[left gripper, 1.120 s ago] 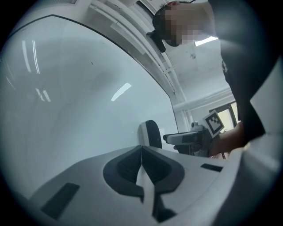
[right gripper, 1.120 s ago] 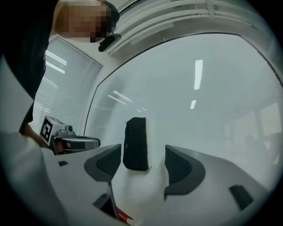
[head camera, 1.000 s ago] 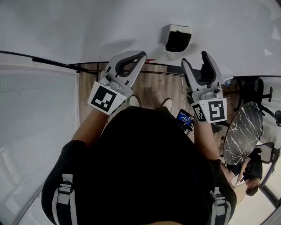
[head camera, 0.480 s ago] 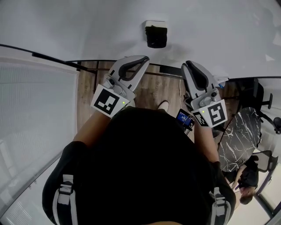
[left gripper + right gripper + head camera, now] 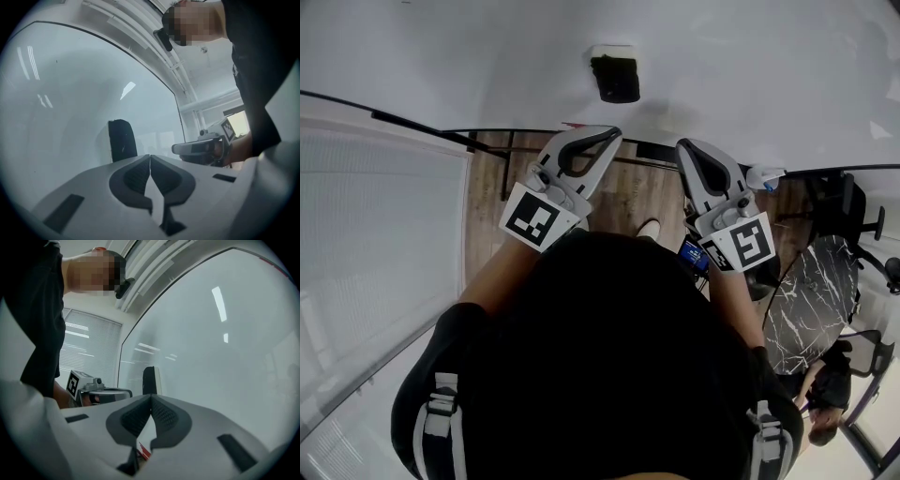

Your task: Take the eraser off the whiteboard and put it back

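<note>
A dark eraser (image 5: 615,77) with a white back sticks to the whiteboard (image 5: 469,56), apart from both grippers. My left gripper (image 5: 609,137) is shut with nothing in it, a short way below the eraser. My right gripper (image 5: 684,147) is shut and empty too, below and to the right of it. In the left gripper view the eraser (image 5: 123,139) stands on the board beyond the closed pads (image 5: 140,174), to their left. The right gripper view has the eraser (image 5: 151,379) just past the closed tips, with the left gripper (image 5: 101,392) beside it.
Window blinds (image 5: 375,244) fill the left side. A marble-topped table (image 5: 806,309) and an office chair (image 5: 853,202) stand at the right, with another person (image 5: 825,394) at the lower right. A small lit device (image 5: 694,255) hangs at my waist.
The right gripper's jaws have closed from wide open. Both grippers have shifted along the board, and the eraser now sits above the gap between them instead of above the right one.
</note>
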`<state>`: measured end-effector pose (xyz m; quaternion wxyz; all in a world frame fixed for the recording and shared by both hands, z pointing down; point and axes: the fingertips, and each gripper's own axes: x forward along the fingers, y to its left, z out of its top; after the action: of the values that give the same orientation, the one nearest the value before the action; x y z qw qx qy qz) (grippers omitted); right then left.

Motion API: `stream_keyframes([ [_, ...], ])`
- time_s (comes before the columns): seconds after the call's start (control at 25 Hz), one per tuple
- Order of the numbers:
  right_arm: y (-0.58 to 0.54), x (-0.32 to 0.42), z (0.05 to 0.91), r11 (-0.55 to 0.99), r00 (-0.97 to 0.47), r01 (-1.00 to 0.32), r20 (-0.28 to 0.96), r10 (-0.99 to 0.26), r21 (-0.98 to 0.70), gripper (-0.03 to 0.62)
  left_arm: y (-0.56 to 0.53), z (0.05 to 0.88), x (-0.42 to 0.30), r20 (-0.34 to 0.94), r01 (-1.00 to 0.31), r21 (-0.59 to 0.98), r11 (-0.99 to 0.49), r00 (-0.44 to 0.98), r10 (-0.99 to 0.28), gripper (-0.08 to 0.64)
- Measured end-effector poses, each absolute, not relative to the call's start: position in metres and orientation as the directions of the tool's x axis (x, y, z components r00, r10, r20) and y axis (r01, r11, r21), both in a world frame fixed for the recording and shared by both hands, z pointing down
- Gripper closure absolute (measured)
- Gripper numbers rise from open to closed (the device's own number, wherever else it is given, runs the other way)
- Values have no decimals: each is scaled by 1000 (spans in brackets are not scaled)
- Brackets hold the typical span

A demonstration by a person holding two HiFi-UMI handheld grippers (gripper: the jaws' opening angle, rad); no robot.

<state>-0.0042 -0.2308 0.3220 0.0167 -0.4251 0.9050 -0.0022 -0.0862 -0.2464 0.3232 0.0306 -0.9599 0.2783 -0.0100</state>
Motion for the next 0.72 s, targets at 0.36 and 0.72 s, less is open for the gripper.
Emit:
stream_keyframes([
  [0.36,-237,-10,331,649,-649,-761,-7,-761,-19,589,-249,332,-86,18,-543,-53,-838,839,-545,555],
  [0.72,-239,-17,333,667,-667,-745,2,-745,-7,589,-251,337,-89,21,-552,-50,-832,832,-554,554],
])
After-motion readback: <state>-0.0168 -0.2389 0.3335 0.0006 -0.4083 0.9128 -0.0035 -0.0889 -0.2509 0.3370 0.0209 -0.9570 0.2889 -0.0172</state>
